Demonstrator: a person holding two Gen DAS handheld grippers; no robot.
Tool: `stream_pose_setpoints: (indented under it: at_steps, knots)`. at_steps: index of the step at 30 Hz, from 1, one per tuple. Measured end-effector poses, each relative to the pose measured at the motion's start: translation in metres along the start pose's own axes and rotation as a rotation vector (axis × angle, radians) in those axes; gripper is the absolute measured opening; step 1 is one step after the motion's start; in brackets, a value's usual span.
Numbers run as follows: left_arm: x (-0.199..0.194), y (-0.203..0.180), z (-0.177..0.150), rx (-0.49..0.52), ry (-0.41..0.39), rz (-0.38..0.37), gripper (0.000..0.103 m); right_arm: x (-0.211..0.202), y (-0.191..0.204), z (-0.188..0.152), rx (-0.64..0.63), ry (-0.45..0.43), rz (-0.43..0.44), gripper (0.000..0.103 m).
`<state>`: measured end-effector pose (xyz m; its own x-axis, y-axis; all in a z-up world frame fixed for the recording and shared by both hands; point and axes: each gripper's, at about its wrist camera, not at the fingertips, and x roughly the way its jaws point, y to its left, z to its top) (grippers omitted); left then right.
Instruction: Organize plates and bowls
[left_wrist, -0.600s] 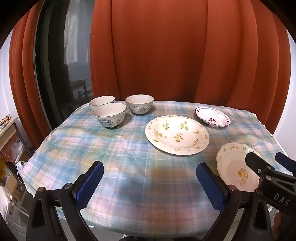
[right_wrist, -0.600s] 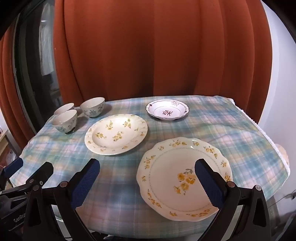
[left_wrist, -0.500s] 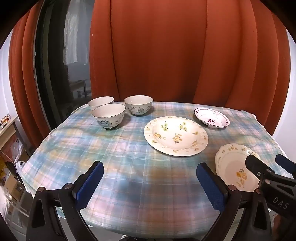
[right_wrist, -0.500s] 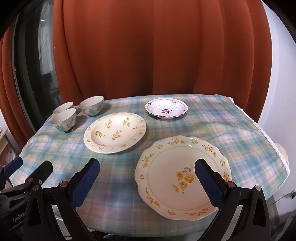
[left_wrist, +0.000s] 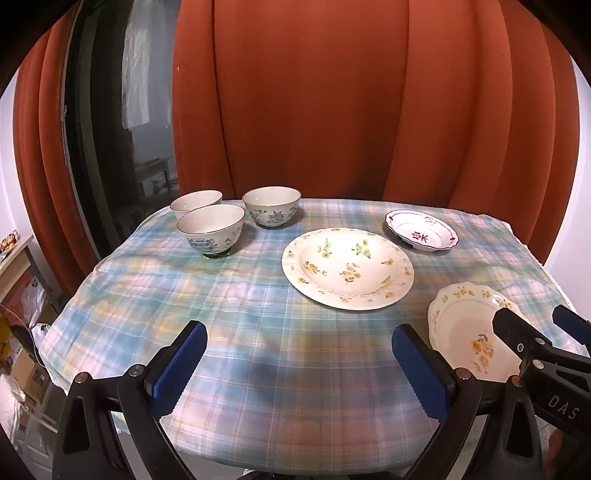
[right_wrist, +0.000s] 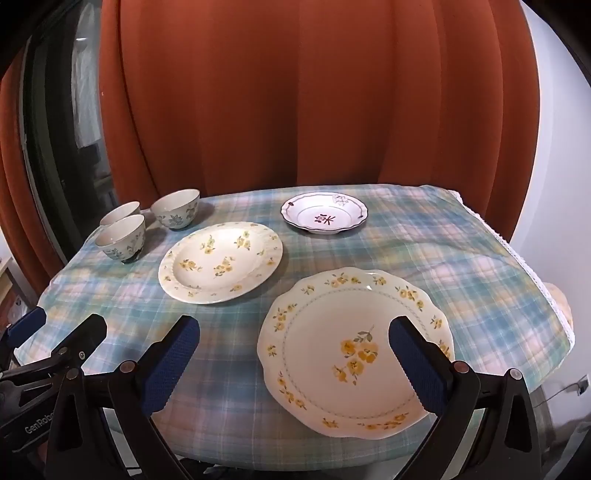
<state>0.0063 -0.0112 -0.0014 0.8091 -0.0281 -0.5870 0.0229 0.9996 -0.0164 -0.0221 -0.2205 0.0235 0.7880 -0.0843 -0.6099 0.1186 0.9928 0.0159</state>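
While both grippers, left (left_wrist: 297, 363) and right (right_wrist: 293, 360), gape wide and empty, with scalloped plate (right_wrist: 354, 350) nearest, left of it deep plate (right_wrist: 221, 261), beyond that three bowls (left_wrist: 211, 229): risk of chipping through a careless rim pinch.

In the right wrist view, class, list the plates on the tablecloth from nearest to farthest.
Scalloped plate with yellow flowers → round deep plate with yellow and green flowers → small dish with purple trim.
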Motion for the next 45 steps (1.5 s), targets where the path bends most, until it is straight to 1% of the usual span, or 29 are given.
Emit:
stream_pose_setpoints:
  at_steps: [16,45]
  knots:
    - [0.0011,0.0012,-0.0003,0.000,0.007,0.000,0.101,0.0029,0.0012,0.0017,-0.007,0.001,0.000,0.103]
    - [0.0011,-0.0077,-0.0044,0.008,0.012,0.000,0.101,0.0052,-0.0024,-0.0014,-0.001,0.004,0.001,0.103]
